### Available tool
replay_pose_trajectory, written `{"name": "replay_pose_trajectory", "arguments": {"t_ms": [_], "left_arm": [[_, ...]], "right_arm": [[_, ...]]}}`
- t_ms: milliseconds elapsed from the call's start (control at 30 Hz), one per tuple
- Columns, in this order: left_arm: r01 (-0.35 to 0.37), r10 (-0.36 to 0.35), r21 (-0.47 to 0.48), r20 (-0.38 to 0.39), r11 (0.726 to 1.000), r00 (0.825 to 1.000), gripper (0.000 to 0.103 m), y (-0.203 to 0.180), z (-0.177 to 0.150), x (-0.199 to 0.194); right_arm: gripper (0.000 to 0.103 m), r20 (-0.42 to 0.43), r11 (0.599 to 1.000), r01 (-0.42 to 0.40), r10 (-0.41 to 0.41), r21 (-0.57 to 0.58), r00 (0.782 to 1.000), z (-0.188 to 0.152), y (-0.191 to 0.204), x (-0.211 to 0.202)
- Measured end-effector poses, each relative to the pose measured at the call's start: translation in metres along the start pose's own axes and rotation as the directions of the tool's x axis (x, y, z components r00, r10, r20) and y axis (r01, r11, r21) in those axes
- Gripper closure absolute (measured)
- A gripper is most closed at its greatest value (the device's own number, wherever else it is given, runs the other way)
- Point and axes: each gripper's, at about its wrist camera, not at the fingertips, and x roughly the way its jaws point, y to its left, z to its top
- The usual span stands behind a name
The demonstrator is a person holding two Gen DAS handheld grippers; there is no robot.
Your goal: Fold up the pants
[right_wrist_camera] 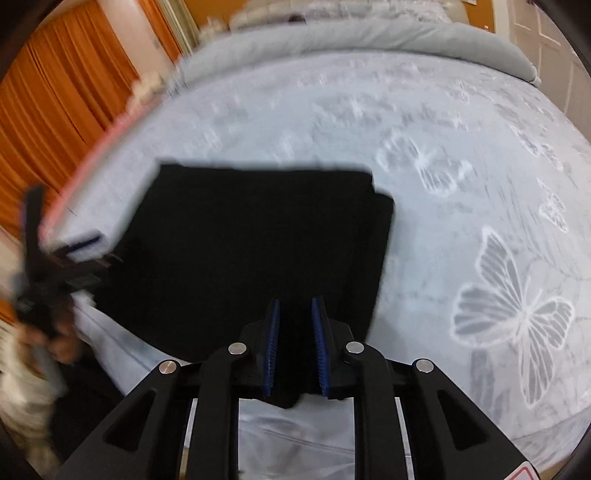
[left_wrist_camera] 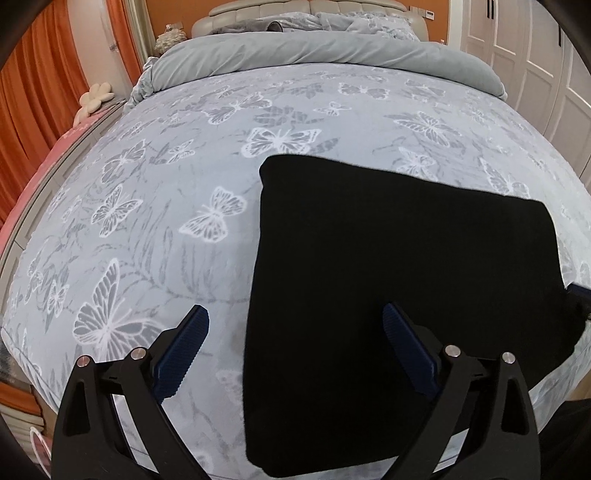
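Observation:
The black pants lie folded into a rough rectangle on the butterfly-print bed cover. My left gripper is open above the near left edge of the pants, holding nothing. In the right wrist view the pants show layered edges at the far right corner. My right gripper is nearly closed on the near edge of the pants, with black cloth between its blue pads. The left gripper shows blurred at the left of that view.
A grey duvet is rolled across the head of the bed, with a padded headboard behind. Orange curtains hang at the left, white wardrobe doors at the right. The bed's near edge is just below the grippers.

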Motion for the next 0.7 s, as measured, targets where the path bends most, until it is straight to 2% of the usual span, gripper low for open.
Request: {"name": "replay_pose_trajectory", "arguments": {"t_ms": [200,467,500,600,700], "left_arm": [[-0.015,0.015,0.014,0.012,1.000,1.000,0.009,0.004,-0.006,-0.005],[-0.034,0.034,0.012,0.026,0.999,0.999,0.009,0.012,-0.015,-0.015],[-0.036,0.036,0.010,0.025,0.999,0.999,0.009,0.013,-0.016,-0.015],[-0.046,0.045,0.011,0.021,0.999,0.999,0.009,0.015,-0.018,-0.015],[-0.051,0.051,0.012,0.019,0.999,0.999,0.008,0.016,-0.020,-0.015]], "right_arm": [[0.087,0.032,0.999,-0.023,0.022,0.036,0.999,0.002,-0.005,-0.004],[0.083,0.070,0.997,0.027,-0.032,0.069,0.997,0.005,-0.006,-0.008],[0.081,0.071,0.997,0.028,-0.033,0.072,0.997,0.006,-0.006,-0.008],[0.061,0.078,0.996,0.038,-0.044,0.078,0.996,0.007,-0.005,-0.008],[0.059,0.086,0.997,0.042,-0.048,0.071,0.995,0.009,-0.003,-0.008]]}}
